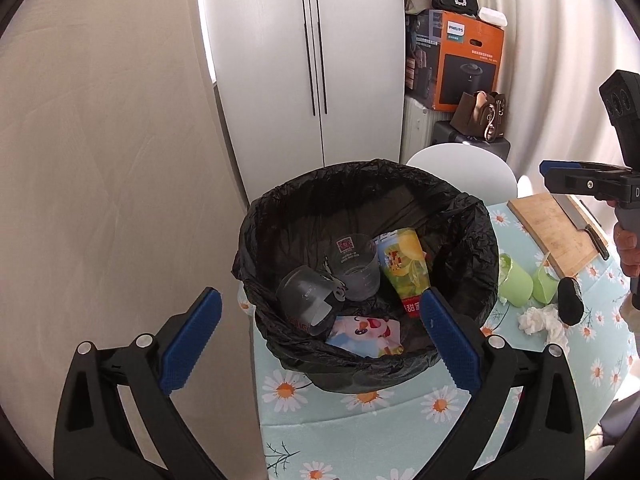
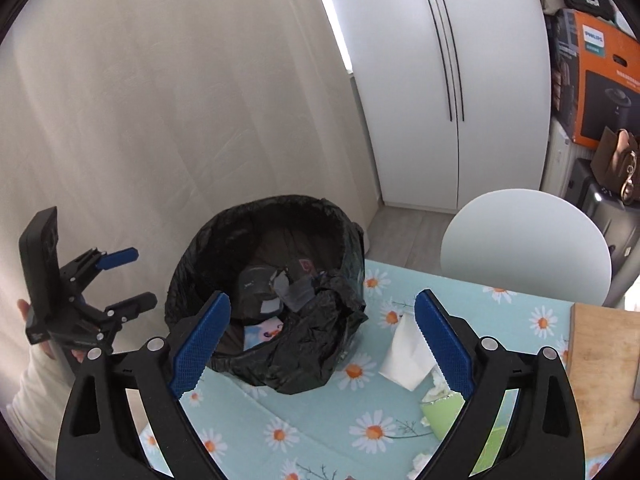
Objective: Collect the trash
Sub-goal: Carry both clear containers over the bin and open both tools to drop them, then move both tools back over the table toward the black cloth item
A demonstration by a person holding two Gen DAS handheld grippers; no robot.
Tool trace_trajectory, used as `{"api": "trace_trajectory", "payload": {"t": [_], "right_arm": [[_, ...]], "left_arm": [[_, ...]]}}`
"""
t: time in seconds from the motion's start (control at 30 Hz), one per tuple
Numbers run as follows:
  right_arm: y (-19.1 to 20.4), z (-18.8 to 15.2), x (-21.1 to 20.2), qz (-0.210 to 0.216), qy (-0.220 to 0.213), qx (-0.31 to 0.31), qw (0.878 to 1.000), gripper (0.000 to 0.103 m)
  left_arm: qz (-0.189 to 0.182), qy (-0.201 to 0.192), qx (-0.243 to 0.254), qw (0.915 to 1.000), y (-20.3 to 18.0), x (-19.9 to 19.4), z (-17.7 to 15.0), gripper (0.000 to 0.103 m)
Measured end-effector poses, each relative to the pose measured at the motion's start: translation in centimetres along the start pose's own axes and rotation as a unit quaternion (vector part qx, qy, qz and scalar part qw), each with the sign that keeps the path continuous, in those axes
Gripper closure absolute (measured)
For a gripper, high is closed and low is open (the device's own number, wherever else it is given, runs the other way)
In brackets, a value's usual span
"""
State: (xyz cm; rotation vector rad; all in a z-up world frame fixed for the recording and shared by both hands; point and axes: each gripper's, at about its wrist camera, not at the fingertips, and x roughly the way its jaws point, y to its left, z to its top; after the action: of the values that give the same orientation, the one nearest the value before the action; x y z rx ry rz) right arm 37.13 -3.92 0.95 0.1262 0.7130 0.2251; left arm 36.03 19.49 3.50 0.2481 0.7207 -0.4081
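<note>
Glossy, crinkled black plastic bin liner (image 1: pixel 472 240) — matt wooden cutting board (image 1: pixel 554 232) — crumpled white tissue (image 1: pixel 540 320).

My right gripper (image 2: pixel 322 344) hangs wide open over the daisy tablecloth (image 2: pixel 320 432). The bin (image 2: pixel 224 240) sits ahead. A white tissue (image 2: pixel 404 354) lies beside it.

Both tools open and empty, each held in one hand.

The left tool (image 1: pixel 320 336) has its two blue-padded fingers (image 1: pixel 191 340) spread wide apart with nothing between them. The right tool (image 2: pixel 322 346) is spread wide in the same way, also holding nothing. In the right wrist view the left hand (image 2: pixel 34 320), with a white sleeve, holds the left tool's handle from behind.
</note>
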Motion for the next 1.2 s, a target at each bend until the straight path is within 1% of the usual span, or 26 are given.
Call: {"api": "trace_trajectory", "payload": {"t": [0.2, 0.43, 0.57, 0.67, 0.83, 1.0, 1.2], "right_arm": [[-2.4, -1.3, -2.8, -0.001, 0.007, 0.006, 1.0, 0.013], [-5.3, -2.9, -6.6, -0.019, 0.015, -0.011, 1.0, 0.012], [-7.1, -4.2, -8.6, -0.029, 0.02, -0.02, 0.999, 0.012], [-8.8, -5.4, -9.8, -0.029, 0.029, -0.017, 0.999, 0.012], [-11.3, -7.8, -11.4, -0.042, 0.044, -0.022, 0.998, 0.012], [-13.5, -9.8, -12.4, -0.048, 0.062, -0.029, 0.997, 0.012], [-15.1, -11.7, -13.0, -0.041, 0.083, -0.048, 0.995, 0.012]], "left_arm": [[0.03, 0.009, -0.024, 0.9992, -1.5, -1.5, -1.0, 0.006], [0.047, 0.017, -0.039, 0.998, -4.6, -3.2, -2.2, 0.006], [0.053, 0.025, -0.043, 0.9974, -6.7, -3.6, -2.9, 0.006], [0.057, 0.031, -0.051, 0.9966, -8.3, -3.8, -3.4, 0.006], [0.059, 0.038, -0.053, 0.9961, -11.0, -3.9, -4.3, 0.006], [0.058, 0.046, -0.057, 0.9956, -14.0, -3.7, -5.4, 0.006], [0.061, 0.054, -0.054, 0.9952, -17.8, -3.4, -6.8, 0.006]]}}
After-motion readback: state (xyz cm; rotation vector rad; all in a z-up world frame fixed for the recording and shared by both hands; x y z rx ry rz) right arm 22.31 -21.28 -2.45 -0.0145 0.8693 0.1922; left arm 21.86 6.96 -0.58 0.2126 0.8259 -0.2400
